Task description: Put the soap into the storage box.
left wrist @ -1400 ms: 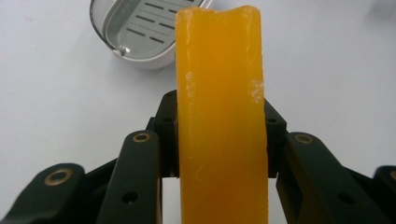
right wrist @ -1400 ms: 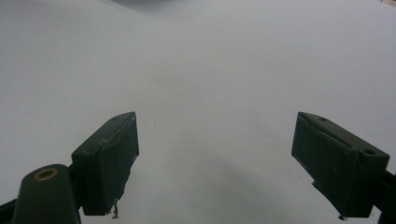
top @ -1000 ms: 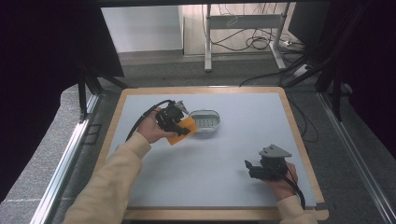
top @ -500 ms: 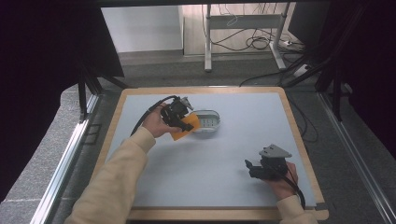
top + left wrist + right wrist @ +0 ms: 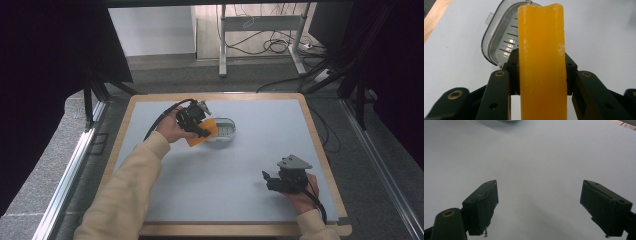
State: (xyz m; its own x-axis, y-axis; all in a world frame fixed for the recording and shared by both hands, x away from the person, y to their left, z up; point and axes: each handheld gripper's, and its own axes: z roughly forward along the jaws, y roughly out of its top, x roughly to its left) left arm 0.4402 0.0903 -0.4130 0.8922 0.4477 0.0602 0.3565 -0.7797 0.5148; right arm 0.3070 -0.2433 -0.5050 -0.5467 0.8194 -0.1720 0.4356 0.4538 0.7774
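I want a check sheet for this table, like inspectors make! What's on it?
Surface: pale table with a wooden rim.
Job's things: orange bar held over a grey slotted dish.
Clutter: nothing seen.
Grippers: left gripper shut on the orange bar; right gripper open, low over bare table.
Cables: black cable trails from the left gripper; loose cables on the floor behind.
Surroundings: metal stand beyond the table, dark curtains at both sides.
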